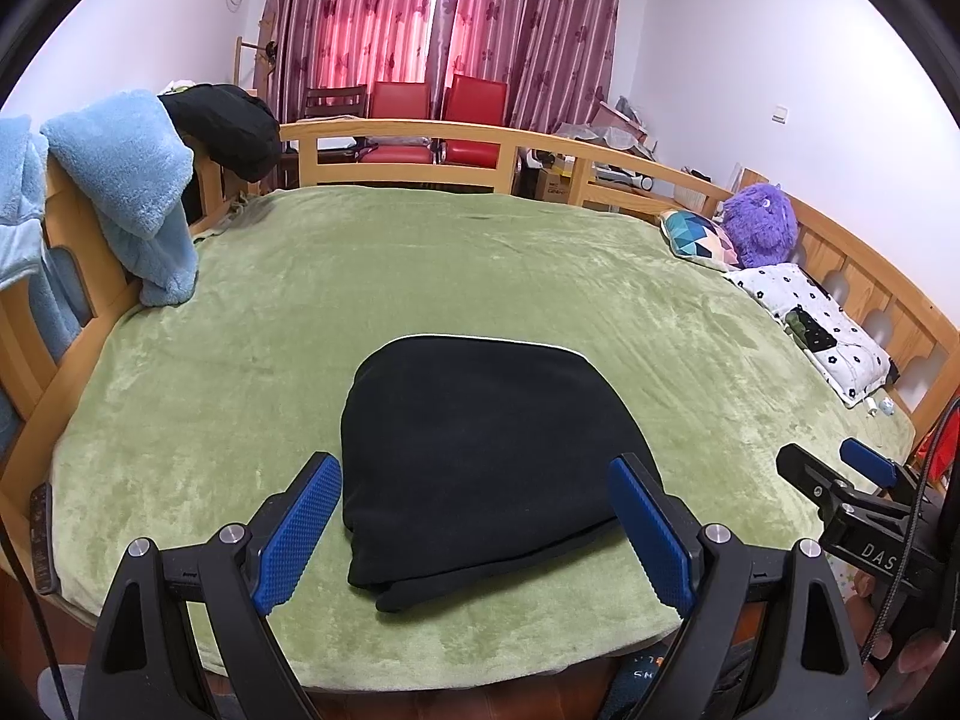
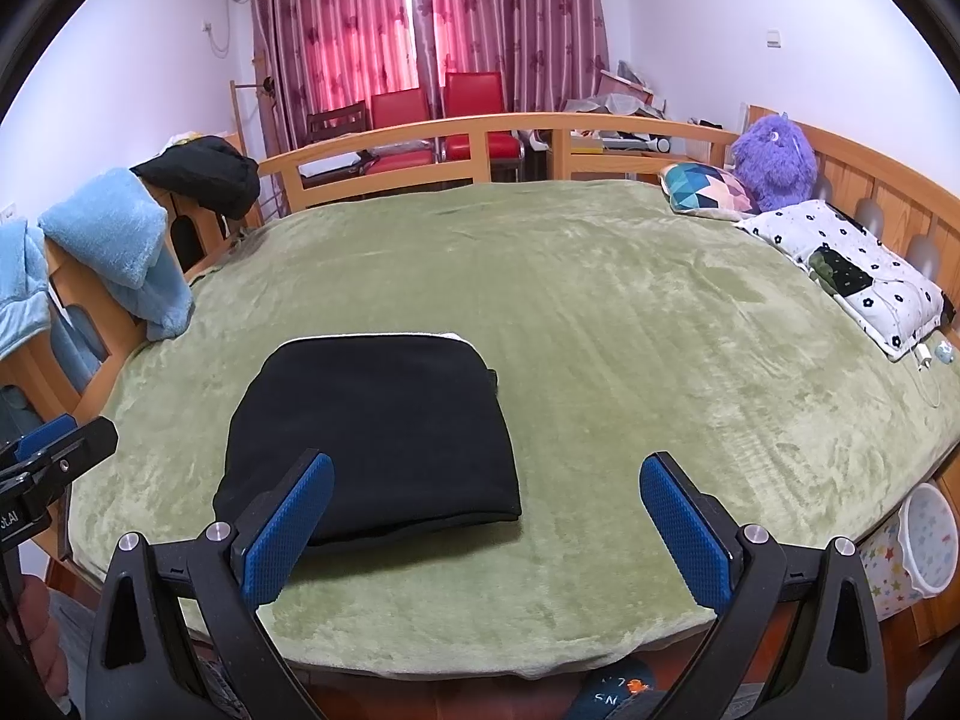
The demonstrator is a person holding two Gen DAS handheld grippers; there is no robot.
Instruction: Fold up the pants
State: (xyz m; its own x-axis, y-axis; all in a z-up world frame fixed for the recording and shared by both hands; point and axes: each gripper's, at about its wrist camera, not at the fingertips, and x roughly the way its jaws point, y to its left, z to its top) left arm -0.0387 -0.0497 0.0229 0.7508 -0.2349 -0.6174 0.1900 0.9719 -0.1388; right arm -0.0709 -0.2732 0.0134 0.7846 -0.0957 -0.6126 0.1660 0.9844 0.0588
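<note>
Black pants (image 1: 486,462) lie folded into a compact, squarish bundle near the front edge of a bed covered by a green blanket (image 1: 420,276), with both handheld grippers poised just short of them. The left gripper (image 1: 474,528) and right gripper (image 2: 486,531) stand with jaws spread wide, holding nothing. The fabric looks soft, light and limp, likely to sag if lifted; a pinch through all layers at the near folded edge seems safest

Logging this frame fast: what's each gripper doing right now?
Left gripper: open, holding nothing.
Right gripper: open, holding nothing.
</note>
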